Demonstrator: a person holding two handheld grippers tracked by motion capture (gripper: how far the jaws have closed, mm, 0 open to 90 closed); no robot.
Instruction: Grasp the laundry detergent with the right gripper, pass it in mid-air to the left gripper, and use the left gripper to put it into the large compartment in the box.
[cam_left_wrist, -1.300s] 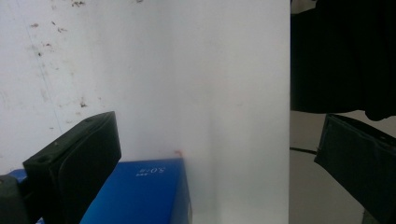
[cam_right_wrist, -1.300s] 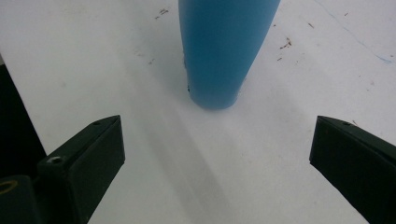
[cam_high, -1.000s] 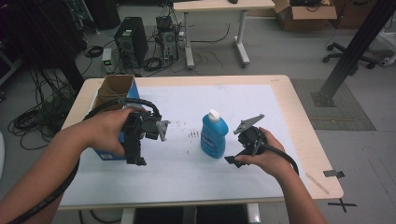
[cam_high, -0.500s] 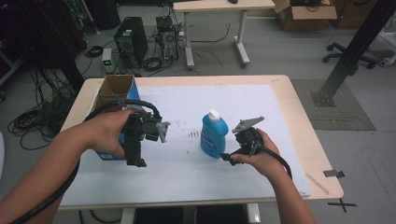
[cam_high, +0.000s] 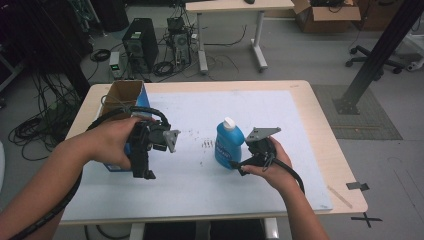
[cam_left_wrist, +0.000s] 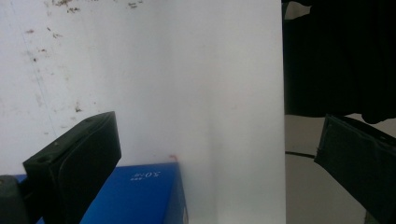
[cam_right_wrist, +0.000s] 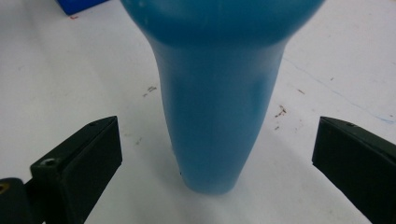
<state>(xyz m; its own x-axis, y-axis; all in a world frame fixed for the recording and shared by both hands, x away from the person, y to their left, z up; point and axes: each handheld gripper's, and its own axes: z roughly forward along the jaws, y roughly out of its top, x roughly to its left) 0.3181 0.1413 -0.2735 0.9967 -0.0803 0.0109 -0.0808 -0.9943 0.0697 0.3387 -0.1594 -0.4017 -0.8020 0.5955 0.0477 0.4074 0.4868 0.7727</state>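
High view: blue bottle (cam_high: 229, 144) stands upright, white cap on top, near the middle of the white mat (cam_high: 300, 150), a bit toward the near edge. Right gripper (cam_high: 239, 166) sits just beside its base on the right side, low, aimed at it. Left gripper (cam_high: 145, 175) hangs over the mat's left edge, just in front of the open blue-sided cardboard box (cam_high: 122, 97), well apart from the bottle.

Left gripper view: jaws spread wide, nothing between them, only bare mat and a corner of the blue box (cam_left_wrist: 135, 193) below.

Right gripper view: jaws spread wide either side of the bottle (cam_right_wrist: 217, 107), not touching it yet. Bottle is smooth translucent blue plastic, wide body, narrower at the base where it meets the mat; likely slippery and somewhat squashy.

Step in hand, as I read it: grab the bottle with the right. Advice: push in until the body is centred between the pads, keep the gripper level, close on the narrower lower section, squeeze gently so the wall doesn't buckle or the bottle tip.
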